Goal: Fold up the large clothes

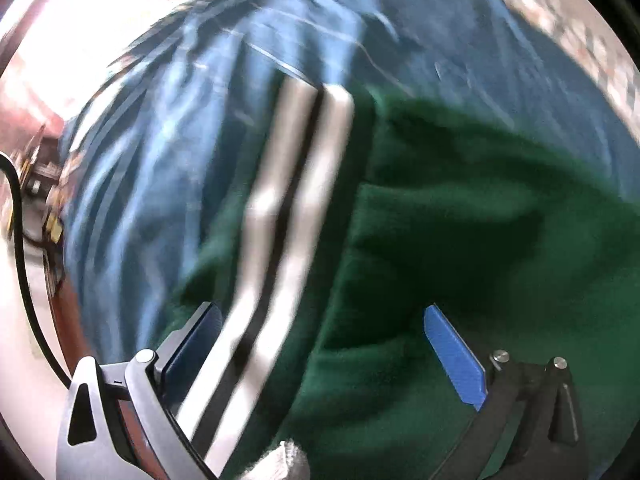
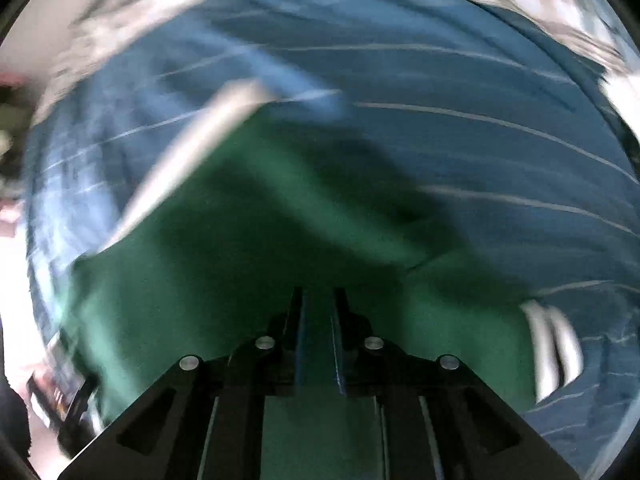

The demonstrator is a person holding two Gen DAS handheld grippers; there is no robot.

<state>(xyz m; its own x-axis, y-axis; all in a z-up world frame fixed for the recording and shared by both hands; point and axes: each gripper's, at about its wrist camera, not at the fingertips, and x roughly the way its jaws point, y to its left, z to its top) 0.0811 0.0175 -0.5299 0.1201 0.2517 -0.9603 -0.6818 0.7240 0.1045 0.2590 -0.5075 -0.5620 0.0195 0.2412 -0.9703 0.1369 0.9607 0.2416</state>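
Green garment with white stripes, rumpled, lying on blue cloth

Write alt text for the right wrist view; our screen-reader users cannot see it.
The right gripper, its black fingers nearly together, pinches a fold of a green garment and points down at it. White stripes run along the garment's edges, and it lies on a blue bedsheet with thin pale lines. The picture is motion-blurred.
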